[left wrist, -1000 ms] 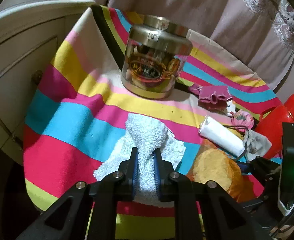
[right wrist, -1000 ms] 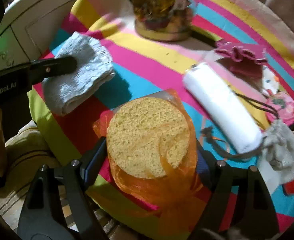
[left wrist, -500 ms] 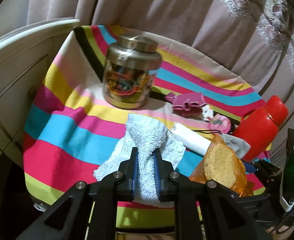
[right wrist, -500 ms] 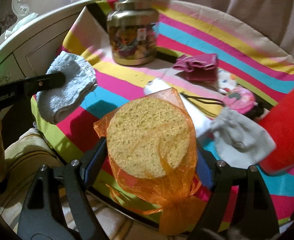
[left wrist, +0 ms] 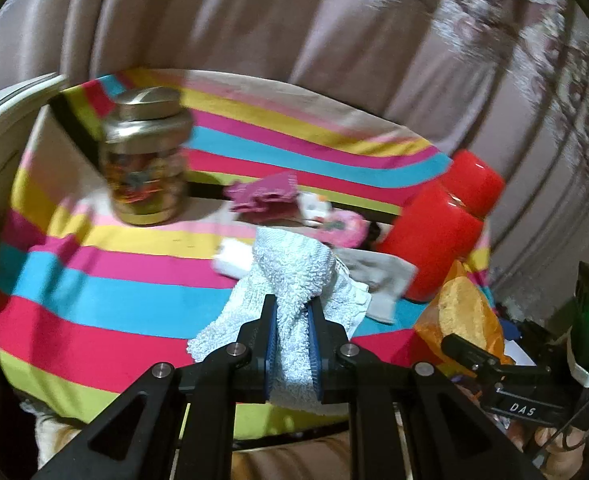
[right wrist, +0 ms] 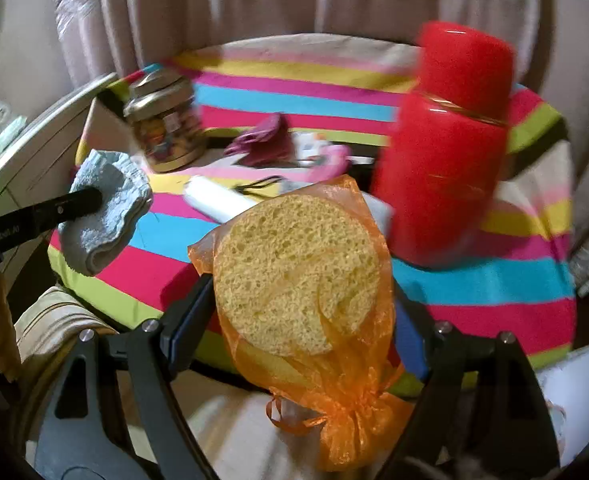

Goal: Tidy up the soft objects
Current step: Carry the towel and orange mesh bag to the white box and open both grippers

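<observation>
We have both hands full. Our left gripper [left wrist: 292, 342] is clamped on a white towel [left wrist: 294, 280]: the blue pads squeeze a narrow waist of terry between them, and the rest of the cloth blooms out ahead of the jaws and droops to either side. Our right gripper [right wrist: 302, 304] stands wide, its jaws pressed against the two edges of a round yellow sponge [right wrist: 298, 268] wrapped in an orange mesh bag [right wrist: 346, 412], whose tied tail hangs below the jaws toward us.

Both things ride clear of the striped cloth [left wrist: 94, 300], which lies ahead of and beneath both pairs of jaws. Farther ahead on it stand a gold-lidded jar [left wrist: 146, 160] and a red flask [right wrist: 446, 152], with a white roll [right wrist: 218, 202] and small pouches [left wrist: 264, 194] between them; motion blur hides their detail.

We judge the towel light, limp and forgiving. It cannot break, but a pinch through the middle leaves loose ends that may drag or snag on the jar, so we would grip a folded bundle near its centre, as here. The sponge is light and springy; it yields under pressure and will push back, so an edge-to-edge hold across its widest part suits it. The mesh looks slick and thin, and could slip over the sponge or tear if pinched alone, so we would keep the pads on the sponge's rim, not on the loose tail. Neither thing needs much force.
</observation>
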`<state>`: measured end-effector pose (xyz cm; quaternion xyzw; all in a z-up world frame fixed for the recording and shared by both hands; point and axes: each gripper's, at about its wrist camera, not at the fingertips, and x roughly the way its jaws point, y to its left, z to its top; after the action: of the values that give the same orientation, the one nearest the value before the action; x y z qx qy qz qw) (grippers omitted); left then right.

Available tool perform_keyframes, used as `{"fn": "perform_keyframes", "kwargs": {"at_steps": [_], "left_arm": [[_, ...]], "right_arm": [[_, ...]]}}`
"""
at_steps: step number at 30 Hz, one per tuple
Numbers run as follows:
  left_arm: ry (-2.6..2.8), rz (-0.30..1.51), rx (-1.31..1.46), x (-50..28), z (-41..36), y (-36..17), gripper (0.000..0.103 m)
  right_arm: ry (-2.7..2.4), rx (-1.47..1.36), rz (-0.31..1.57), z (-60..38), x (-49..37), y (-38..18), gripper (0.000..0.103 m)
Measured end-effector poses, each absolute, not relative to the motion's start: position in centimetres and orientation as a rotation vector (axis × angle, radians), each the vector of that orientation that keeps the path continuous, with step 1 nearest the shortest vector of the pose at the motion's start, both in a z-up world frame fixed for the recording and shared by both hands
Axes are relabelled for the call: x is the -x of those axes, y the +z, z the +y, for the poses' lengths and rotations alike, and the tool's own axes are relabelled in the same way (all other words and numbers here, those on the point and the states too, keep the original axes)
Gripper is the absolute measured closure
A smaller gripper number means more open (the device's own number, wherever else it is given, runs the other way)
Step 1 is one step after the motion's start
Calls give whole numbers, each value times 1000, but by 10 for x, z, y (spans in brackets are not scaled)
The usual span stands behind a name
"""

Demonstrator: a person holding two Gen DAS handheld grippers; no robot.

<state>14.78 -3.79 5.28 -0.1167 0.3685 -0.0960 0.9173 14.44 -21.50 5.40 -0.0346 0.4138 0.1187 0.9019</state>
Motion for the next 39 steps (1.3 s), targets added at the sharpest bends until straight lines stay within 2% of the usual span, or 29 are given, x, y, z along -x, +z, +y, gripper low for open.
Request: {"fn": "perform_keyframes", "kwargs": {"at_steps": [11,19,33,37,39], "left_arm": [[-428,787,157,-143,-150,62,88],[-601,824,91,-135,-238,62,88],[-828,872,-28,-120,-366,53,88],[-864,900,-57,-122,-385,44,76],[-874,912,-60,-122,-389,39,74]], "right_arm": [[-24,-28,832,-355,-79,75,20],[-291,-118,867,-472,-21,67,20],[-466,-217,916,-555,22,48,20],[-488,-228,932,-558,23,43,17],[-500,-234,935,-560,24,43,16]]}}
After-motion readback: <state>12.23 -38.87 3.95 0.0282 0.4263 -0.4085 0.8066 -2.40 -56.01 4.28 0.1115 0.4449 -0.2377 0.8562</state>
